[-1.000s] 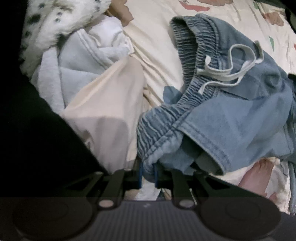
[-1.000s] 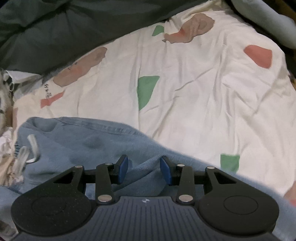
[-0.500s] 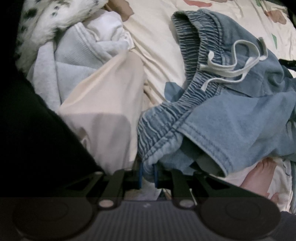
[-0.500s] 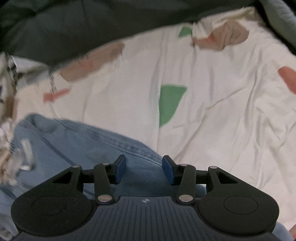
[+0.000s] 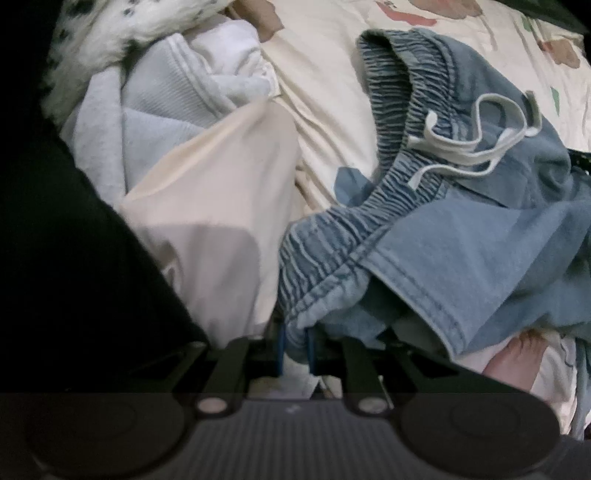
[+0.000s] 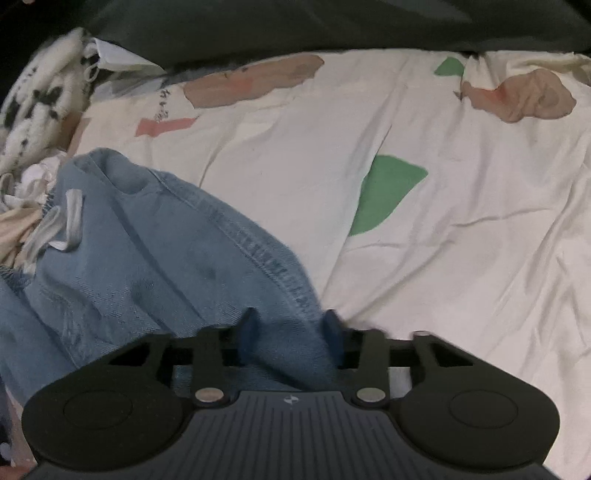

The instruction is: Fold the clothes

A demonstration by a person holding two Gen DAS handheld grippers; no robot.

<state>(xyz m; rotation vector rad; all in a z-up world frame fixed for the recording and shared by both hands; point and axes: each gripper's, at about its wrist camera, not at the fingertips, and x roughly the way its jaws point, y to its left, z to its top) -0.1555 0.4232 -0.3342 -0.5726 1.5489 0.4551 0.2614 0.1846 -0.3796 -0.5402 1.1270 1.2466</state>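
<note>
Left gripper: the left gripper [image 5: 294,345] is pinching the elasticated waistband edge of the pale blue denim shorts [image 5: 461,254], its two blue pads [image 5: 281,341] pressed nearly together with only the bunched hem between them.
Right gripper: the right gripper [image 6: 290,325] has just been closing its jaws; a stitched fold of the same denim shorts [image 6: 147,266] is lying between the blue pads [image 6: 248,325], which are meeting its sides, though the blur is making the firmness of the hold hard to judge.
Task garment: the shorts are lying crumpled on the cream bedsheet with green, pink and brown patches [image 6: 461,240], spanning from one gripper to the other.
Only in the left view: the gathered, ribbed waistband is curling open into a loop, and the flat white drawstring [image 5: 476,147] is trailing over the denim; a heap of a pale grey ribbed knit garment [image 5: 159,107] and a smooth cream cloth [image 5: 214,206] is sitting just beside the shorts; a bare foot [image 5: 513,363] is showing at the lower right.
Only in the right view: a broad stretch of wrinkled sheet is lying beyond the shorts, and a dark green blanket [image 6: 295,26] is lying along the top.
In both views: a fluffy white fabric with black spots [image 5: 110,33] is lying at the upper left.
</note>
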